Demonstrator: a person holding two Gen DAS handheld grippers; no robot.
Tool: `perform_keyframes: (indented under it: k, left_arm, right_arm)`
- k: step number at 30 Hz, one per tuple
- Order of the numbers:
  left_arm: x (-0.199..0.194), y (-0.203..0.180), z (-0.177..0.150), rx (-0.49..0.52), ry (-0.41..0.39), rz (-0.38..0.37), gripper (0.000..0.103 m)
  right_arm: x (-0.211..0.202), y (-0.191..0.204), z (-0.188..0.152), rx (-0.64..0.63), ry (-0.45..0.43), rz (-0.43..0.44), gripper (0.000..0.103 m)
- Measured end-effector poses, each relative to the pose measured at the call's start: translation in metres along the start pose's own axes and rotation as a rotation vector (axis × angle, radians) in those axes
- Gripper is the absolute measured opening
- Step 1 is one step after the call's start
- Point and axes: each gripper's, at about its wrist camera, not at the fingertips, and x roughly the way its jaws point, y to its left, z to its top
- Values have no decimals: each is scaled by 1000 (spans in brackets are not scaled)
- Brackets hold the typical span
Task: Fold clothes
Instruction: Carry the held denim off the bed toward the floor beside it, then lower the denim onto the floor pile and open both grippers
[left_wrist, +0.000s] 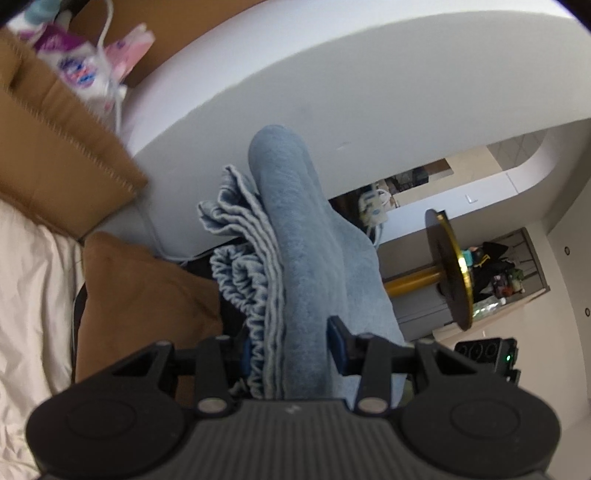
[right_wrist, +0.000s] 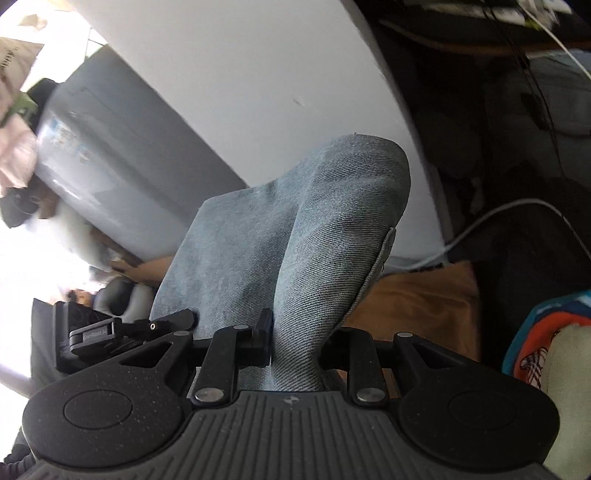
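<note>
Both my left gripper and right gripper clamp the blue garment, bunched toward twelve o'clock; I judge its layered hems could slip free, undoing folds.

Light: soft daylight, left wrist view evenly lit | Glare: right wrist view blown out white at left edge, dark at right | Blur: background smeared, cardboard box soft | Distortion: fisheye bending at edges
</note>
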Motion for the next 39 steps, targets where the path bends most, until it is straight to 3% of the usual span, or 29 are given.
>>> perform_keyframes:
  k: [9, 18, 34, 36, 39]
  left_arm:
    - [47, 66, -36, -28, 20, 13, 42]
    - [70, 119, -53, -66, 58, 77, 42]
    - [64, 107, -34, -2, 9, 59, 42]
    - [71, 109, -35, -5, 16, 77, 42]
    - [82, 123, -38, -3, 79, 175, 49]
  right_arm:
    - [56, -52, -39, 27, 12, -111, 24]
    - [108, -89, -77, 66, 14, -192, 24]
    - [97, -83, -65, 40, -99, -145, 24]
    - [104, -87, -64, 54, -93, -148, 24]
    - [119, -97, -69, 63, -56, -178, 27]
